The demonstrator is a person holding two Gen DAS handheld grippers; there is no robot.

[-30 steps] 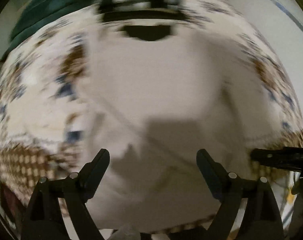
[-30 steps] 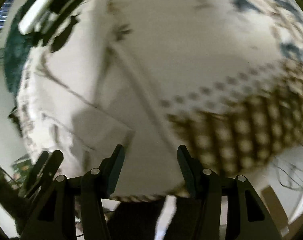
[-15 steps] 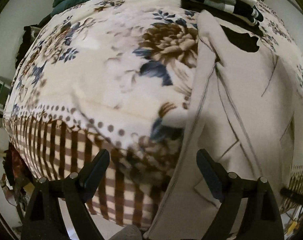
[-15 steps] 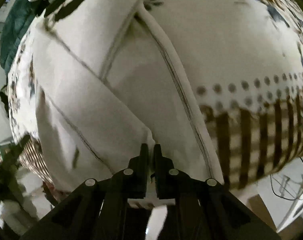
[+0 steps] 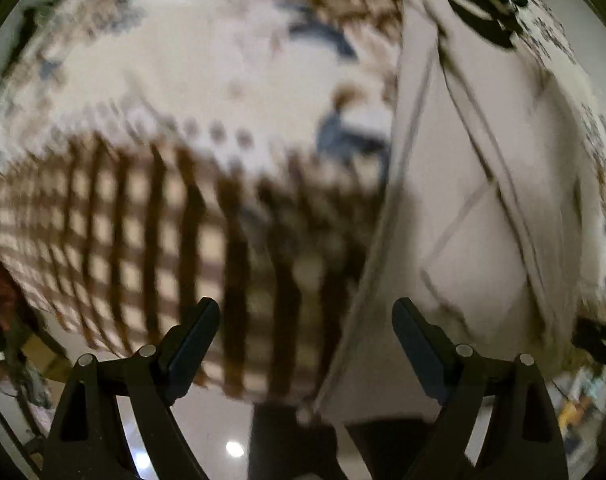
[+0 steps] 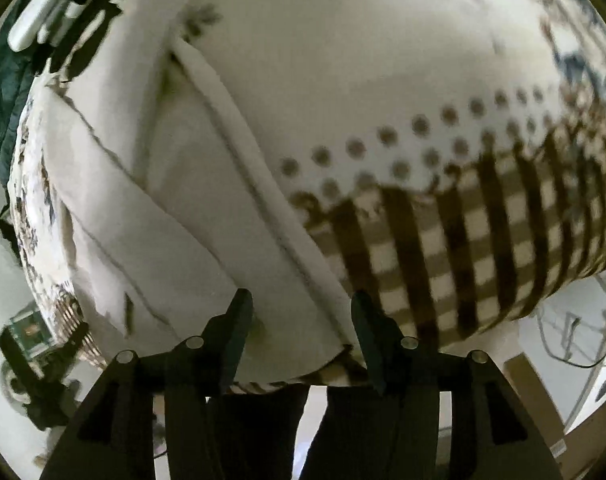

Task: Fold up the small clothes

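Observation:
A pale beige garment lies partly folded on a floral blanket with a brown checked border. In the left wrist view it fills the right side, and its near edge hangs at the blanket's front edge. My left gripper is open and empty, over the checked border just left of the garment's edge. In the right wrist view the garment runs down the left and middle. My right gripper is open, its fingers on either side of the garment's near corner.
A stack of folded clothes and a dark green cover lie at the far end of the blanket. Floor, cardboard and cables show below the front edge. My dark trouser legs stand close.
My right gripper was shut on the garment's near corner half a second ago and is now open. My left gripper has dropped lower toward the blanket's front edge, staying open.

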